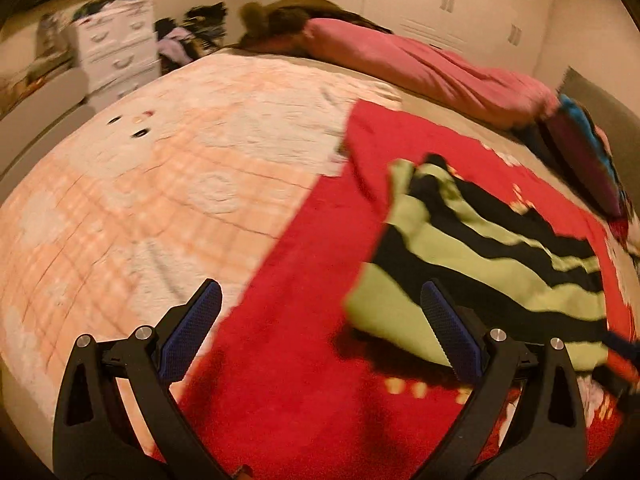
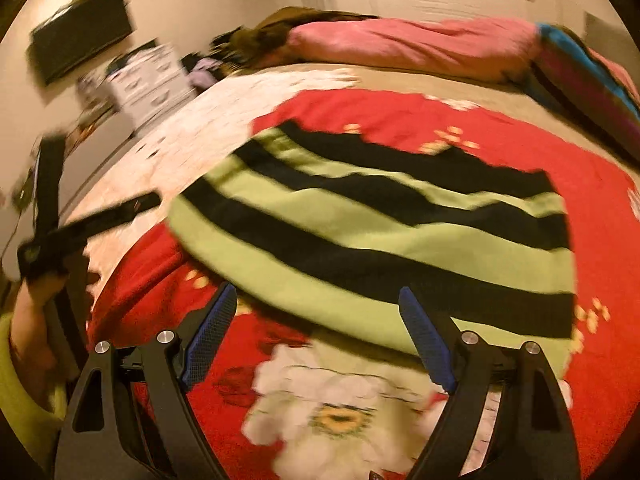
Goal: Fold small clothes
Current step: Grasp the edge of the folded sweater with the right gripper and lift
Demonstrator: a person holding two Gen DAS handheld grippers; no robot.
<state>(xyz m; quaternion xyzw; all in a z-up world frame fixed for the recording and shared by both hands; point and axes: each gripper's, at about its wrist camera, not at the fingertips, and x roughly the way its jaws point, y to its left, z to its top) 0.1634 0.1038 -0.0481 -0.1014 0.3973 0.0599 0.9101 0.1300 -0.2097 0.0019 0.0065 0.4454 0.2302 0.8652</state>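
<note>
We see the green-and-black striped garment (image 2: 372, 236) lying spread on the red floral blanket (image 2: 600, 240) on the bed, with the peach quilt (image 1: 132, 200) to its left and a pink pillow (image 1: 420, 64) at the far side. Our left gripper (image 1: 320, 320) hangs with its fingers spread wide over the red blanket, near the garment's left edge, holding nothing. Our right gripper (image 2: 316, 328) is likewise spread apart just at the garment's near hem, gripping nothing

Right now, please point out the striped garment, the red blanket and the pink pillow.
striped garment (image 2: 372, 236): right wrist view, on a green stripe near its middle.
red blanket (image 1: 280, 280): left wrist view, on its plain red part.
pink pillow (image 1: 420, 64): left wrist view, on its middle.
</note>
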